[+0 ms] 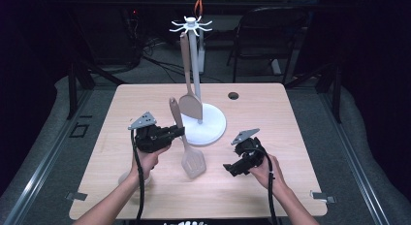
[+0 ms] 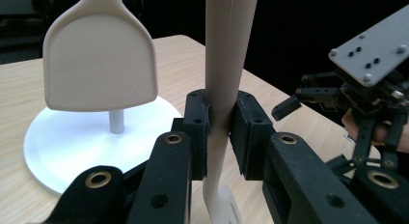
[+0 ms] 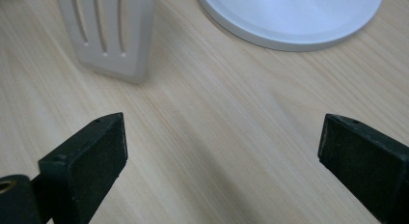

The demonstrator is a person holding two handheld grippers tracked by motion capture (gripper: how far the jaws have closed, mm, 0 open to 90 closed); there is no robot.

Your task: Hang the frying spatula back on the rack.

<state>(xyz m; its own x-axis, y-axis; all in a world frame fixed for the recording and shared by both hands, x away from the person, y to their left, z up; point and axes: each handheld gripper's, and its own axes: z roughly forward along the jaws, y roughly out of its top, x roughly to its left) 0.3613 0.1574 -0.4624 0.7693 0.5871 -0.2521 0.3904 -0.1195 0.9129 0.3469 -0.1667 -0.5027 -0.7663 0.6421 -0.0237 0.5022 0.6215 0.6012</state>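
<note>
The left tongs [image 1: 177, 132] are clamping the handle of a slotted spatula [image 1: 186, 148], with both pads pressing on the handle from either side, as the left gripper view shows close up [image 2: 221, 132]. The spatula [image 2: 226, 64] is standing nearly upright in that grip, its handle rising above the tongs and its slotted blade hanging below them, the blade's lower edge sitting at or just above the wooden surface [image 1: 271, 113]; whether it is touching cannot be told.

The right tongs [image 1: 229, 168] are standing wide apart with nothing between them, pointing toward the spatula's blade from its right. In the right gripper view the two black pads [image 3: 84, 159] are framing bare wood, and the slotted blade [image 3: 113, 33] is lying just beyond the tongs [image 3: 222, 161], up and to the left, clear of both pads.

Just behind the left tongs, a white rack [image 1: 196, 65] is standing on a round white base [image 1: 213, 125], with a plain beige turner [image 1: 189, 96] hanging from one of the hooks at its top. In the left gripper view that turner's blade [image 2: 99, 60] is hanging to the left of the clamped handle, over the white base [image 2: 58, 147], apart from it. The right gripper [image 2: 361, 103] is appearing there at the right, beside the held spatula. The base's rim [image 3: 289, 21] is lying well beyond the right tongs.
</note>
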